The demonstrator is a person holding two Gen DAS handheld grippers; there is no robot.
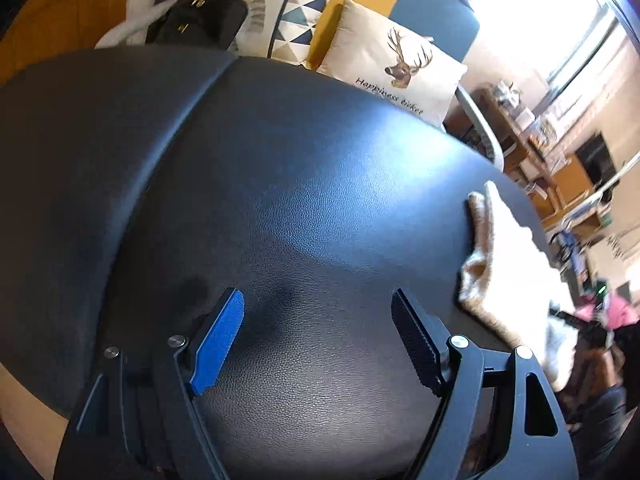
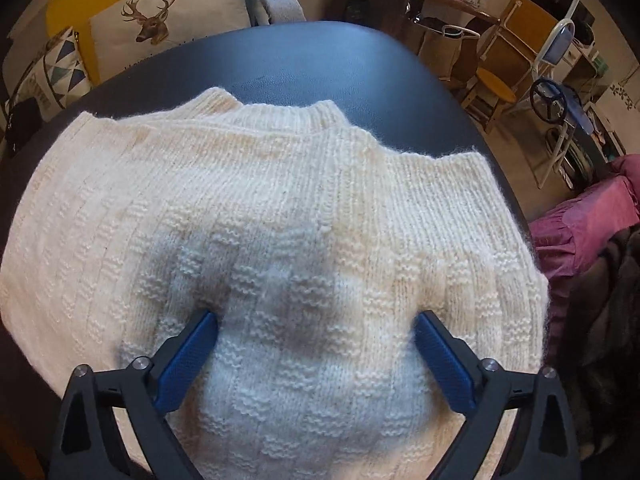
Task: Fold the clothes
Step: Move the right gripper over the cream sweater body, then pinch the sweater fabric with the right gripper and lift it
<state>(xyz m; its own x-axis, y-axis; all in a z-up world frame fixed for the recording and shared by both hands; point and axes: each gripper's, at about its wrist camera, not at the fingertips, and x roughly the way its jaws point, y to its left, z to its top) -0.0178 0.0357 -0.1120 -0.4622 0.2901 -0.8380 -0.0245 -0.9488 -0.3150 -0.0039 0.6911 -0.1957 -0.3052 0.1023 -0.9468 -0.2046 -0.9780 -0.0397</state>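
A big black leather table (image 1: 280,184) fills both views. On it lies a cream knit sweater (image 2: 280,208), spread flat with its neck pointing to the far edge. In the left wrist view only the sweater's edge shows, at the right side. Behind the table a deer cushion (image 1: 396,64) leans beside a triangle-pattern cushion (image 1: 292,12), with a black handbag (image 1: 200,18) next to them. The right gripper (image 2: 316,332) points down over the sweater, fingers wide, knit between them. The left gripper (image 1: 318,312) hangs over bare table, fingers wide and holding nothing
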